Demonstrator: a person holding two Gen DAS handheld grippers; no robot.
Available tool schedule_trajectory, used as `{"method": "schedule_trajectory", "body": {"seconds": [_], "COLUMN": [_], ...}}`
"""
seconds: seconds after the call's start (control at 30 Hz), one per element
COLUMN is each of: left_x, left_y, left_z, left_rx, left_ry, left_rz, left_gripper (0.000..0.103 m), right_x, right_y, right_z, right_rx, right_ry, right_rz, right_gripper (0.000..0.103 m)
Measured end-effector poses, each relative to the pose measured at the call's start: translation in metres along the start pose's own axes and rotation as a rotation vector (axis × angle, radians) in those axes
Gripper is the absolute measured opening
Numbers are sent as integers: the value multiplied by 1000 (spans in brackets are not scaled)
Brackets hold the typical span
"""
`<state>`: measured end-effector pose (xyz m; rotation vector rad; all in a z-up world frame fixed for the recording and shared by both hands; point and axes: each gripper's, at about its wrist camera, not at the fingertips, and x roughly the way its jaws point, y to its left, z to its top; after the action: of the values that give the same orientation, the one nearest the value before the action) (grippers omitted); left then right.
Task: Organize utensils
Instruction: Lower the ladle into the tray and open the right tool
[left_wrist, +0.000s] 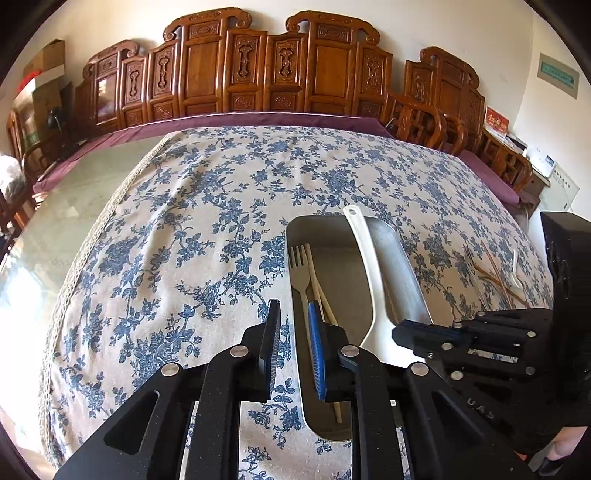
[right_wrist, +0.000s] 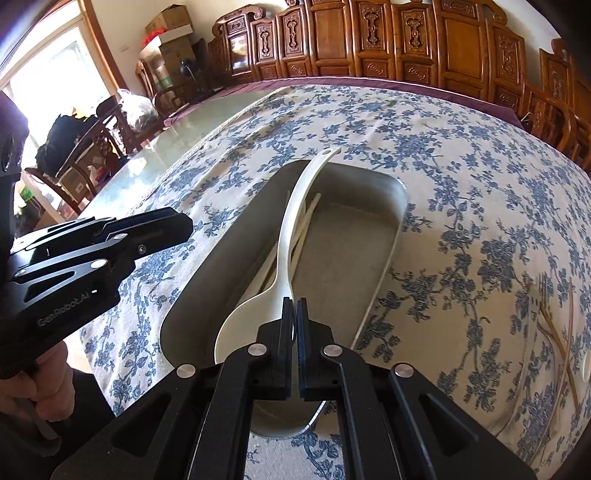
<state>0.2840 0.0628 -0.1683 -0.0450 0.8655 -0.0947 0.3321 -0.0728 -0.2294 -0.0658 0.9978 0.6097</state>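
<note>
L gripper (right_wrist: 162, 229) body reads "GenRobot.AI"; tray (right_wrist: 388, 236) unmarked.

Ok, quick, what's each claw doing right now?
Left gripper: open, holding nothing.
Right gripper: shut, apparently pinching the white spoon by its bowl.

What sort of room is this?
Probably a home dining room: a large table under a blue-flowered cloth, carved wooden chairs along the wall, and a metal tray of utensils.
</note>
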Motion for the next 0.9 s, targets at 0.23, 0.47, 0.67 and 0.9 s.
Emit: {"method": "schedule_trajectory", "body": {"seconds": [0.23,0.47,0.67,0.9], "left_x": [0,-2,-5,-3], "left_y": [-3,-16,-43,-79], "left_z": [-1,-2,-2,-6], "left_rx": [4,27,62,114], "left_ry": [-2,-8,-22,-16], "left_rz": [-5,-23,-66,-104], "left_gripper": [14,15,26,34], "right_x": [2,-28,-72,-110], "right_y": [-1,-21,-64,-134], "right_z": [0,-3,-14,-30], "right_rx": [0,14,31,97], "right_ry": [-8,-72,-120,-130], "right_rz": [-1,-13,-105,-241], "right_gripper": [5,6,6,6]}}
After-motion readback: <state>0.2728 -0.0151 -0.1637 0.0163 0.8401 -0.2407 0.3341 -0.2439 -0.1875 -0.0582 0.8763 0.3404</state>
